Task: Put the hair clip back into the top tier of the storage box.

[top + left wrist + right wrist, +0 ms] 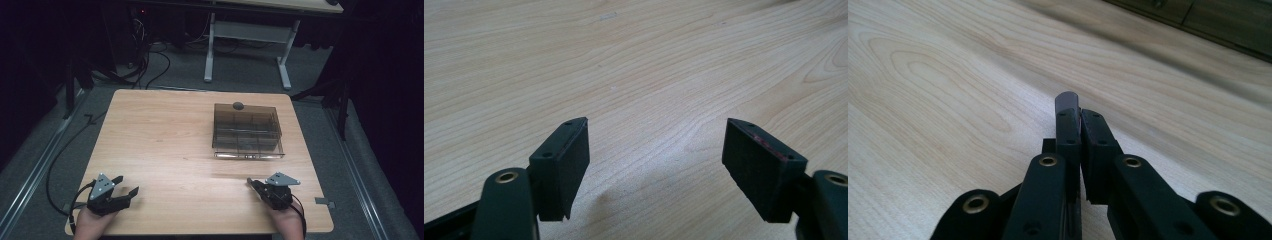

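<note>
— Where are your tongs sitting right now?

— I'm holding my left tongs [126,186] low over the near left corner of the worktop [165,135], and their jaws are standing wide apart with nothing but bare wood between them. My right tongs [251,184] are hovering near the front right edge, and their jaws are pressing flat together, clenched on nothing I can make out; in the right gripper view one pad [1068,107] is poking out a little past the other.

— And the thing you're working with?

— The smoky clear box [247,131] is resting on the right half of the worktop, beyond my right tongs and apart from them. It's divided into compartments, and a small dark round object [238,105] is sitting at its far rim. A long clear piece [248,155] is lying along its near side; I can't tell whether it's joined to the box.
</note>
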Tool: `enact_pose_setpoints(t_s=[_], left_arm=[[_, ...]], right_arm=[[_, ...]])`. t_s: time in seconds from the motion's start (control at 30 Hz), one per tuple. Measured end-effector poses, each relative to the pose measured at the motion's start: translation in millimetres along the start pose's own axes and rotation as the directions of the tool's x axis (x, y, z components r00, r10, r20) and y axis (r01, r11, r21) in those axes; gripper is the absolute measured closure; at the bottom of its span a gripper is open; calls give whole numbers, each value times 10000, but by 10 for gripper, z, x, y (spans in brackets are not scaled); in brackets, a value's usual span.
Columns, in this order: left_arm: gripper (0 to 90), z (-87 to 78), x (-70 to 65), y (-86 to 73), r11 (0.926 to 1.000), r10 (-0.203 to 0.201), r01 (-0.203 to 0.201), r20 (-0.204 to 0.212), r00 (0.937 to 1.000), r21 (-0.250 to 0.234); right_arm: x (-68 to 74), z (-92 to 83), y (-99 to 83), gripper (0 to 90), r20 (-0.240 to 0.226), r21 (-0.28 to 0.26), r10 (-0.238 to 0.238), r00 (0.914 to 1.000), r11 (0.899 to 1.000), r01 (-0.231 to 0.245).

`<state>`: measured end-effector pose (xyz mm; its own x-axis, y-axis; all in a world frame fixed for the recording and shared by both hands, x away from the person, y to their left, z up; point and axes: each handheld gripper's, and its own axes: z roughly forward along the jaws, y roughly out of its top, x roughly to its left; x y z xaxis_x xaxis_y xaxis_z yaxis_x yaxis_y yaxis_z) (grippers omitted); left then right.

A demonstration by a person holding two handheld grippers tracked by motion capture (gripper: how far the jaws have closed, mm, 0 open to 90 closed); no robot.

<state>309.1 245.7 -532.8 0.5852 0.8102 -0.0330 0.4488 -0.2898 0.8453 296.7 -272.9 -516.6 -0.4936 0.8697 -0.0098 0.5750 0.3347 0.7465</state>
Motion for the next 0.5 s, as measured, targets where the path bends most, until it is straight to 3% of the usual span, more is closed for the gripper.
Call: enact_pose_setpoints(t_s=[0.17,0.27,0.37,0.5], left_arm=[[275,-2,1,-1,10000,-31,31,22,10000,-8],[275,-2,2,-1,10000,-30,30,30,10000,-6],[275,1,2,1,10000,-7,7,23,10000,5],[275,-2,5,1,10000,-11,11,38,10000,12]], right_arm=[[33,56,-15,859,-144,207,-66,9999,9998,69],[32,36,-1,826,-202,26,0,9998,10000,0],[35,-20,17,869,-385,-341,219,9990,9991,-232],[49,14,18,900,-492,-219,302,9983,9993,-313]])
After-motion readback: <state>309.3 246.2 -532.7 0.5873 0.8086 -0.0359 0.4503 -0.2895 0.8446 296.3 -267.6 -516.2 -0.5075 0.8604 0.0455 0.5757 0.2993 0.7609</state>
